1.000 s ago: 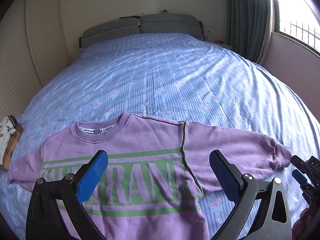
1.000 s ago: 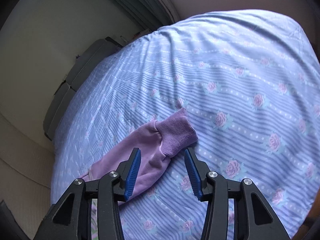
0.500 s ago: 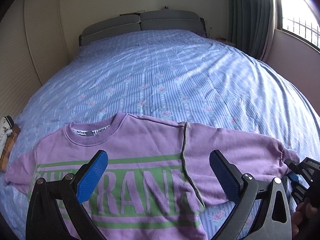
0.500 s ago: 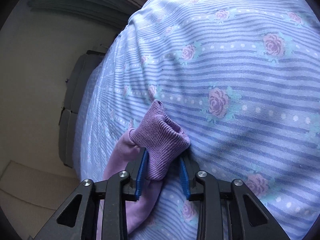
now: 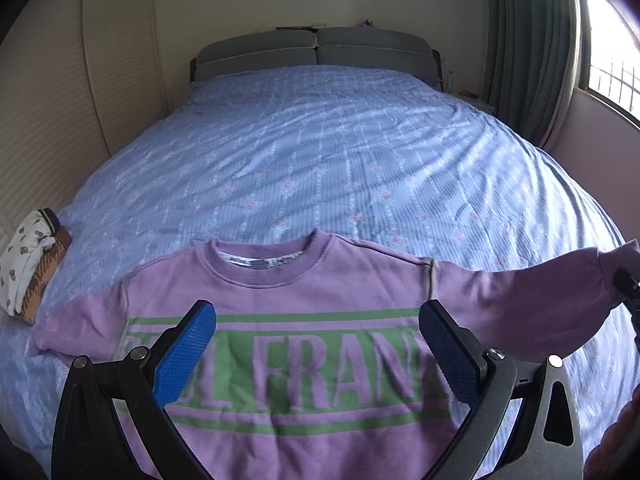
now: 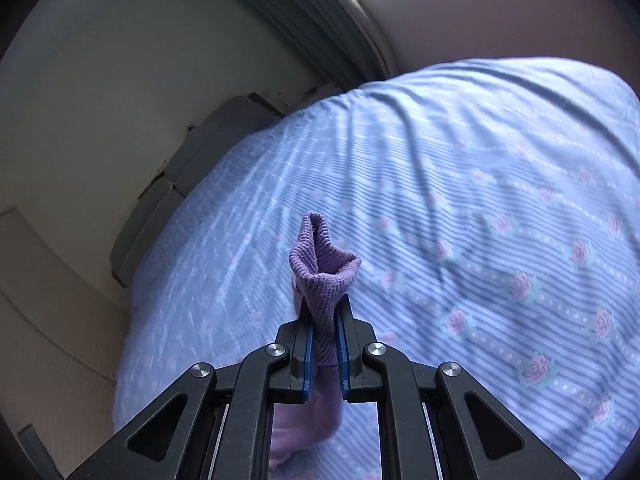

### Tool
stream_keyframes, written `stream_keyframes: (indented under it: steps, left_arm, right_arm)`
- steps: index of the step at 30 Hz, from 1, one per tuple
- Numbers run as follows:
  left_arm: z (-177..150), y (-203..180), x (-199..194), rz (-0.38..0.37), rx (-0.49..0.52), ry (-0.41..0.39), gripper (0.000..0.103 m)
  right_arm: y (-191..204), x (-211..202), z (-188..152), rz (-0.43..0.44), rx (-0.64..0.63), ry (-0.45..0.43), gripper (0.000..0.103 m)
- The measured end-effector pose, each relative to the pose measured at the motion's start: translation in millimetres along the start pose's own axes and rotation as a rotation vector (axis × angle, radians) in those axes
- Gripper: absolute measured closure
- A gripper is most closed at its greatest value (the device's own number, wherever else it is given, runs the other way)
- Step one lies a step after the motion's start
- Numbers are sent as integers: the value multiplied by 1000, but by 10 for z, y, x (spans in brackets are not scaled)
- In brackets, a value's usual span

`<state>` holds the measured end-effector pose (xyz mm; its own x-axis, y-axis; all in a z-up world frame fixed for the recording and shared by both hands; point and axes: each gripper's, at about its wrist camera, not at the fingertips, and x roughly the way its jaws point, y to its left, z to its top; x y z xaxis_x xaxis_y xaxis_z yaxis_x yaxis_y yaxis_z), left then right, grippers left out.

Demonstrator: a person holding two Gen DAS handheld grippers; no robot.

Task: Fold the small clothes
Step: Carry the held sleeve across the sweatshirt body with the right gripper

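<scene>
Left wrist view: purple sweatshirt (image 5: 304, 320) lies front-up on the bed (image 5: 320, 168), neck toward the far headboard (image 5: 316, 54), green stripes & big green letters across the chest. Its left-side sleeve lies flat on the blue rose-print sheet. Its right-side sleeve (image 5: 520, 296) is lifted off the bed & stretched out to the right edge, where the cuff meets the right gripper (image 5: 628, 292), seen only in part. Left gripper (image 5: 316, 356) hovers over the near part of the sweatshirt w/ blue pads wide apart, nothing between them; whether the pads touch the cloth can't be told. Small pile of folded clothes (image 5: 30, 264), white print on top of a brown plaid piece, sits at the far-left edge of the bed, well apart from the sweatshirt. Grey-green curtain (image 5: 528, 48) & a bright window (image 5: 612, 48) at far right.

Right wrist view: right gripper (image 6: 325, 350) is clamped tight on the ribbed purple cuff (image 6: 322, 268). Cuff sticks up past the pads, open end pointing away from the camera. Rest of the sleeve (image 6: 304, 416) hangs down between the gripper's black arms toward the near edge. Cuff is raised clear of the bed (image 6: 480, 220), which fills the right & middle. Headboard (image 6: 180, 184) & wall at left.
</scene>
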<state>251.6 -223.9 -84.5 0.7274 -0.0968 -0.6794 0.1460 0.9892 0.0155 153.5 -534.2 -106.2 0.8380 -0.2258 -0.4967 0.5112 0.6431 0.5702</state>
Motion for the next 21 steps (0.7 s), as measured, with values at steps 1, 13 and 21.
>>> stream_keyframes:
  steps: [1,13,21]
  left_arm:
    - [11,165,-47,11,-19,-3,0]
    - [-234,2179,-344,213,-234,-13,0]
    - [-685,3155,-194,303,-328,69,0]
  right_arm:
    - [192,-54,-15,11,-45,-15,92]
    - [2417,-126,-1319,105,-610,-43,92]
    - [3150,323,-2840,54,-947,80,92]
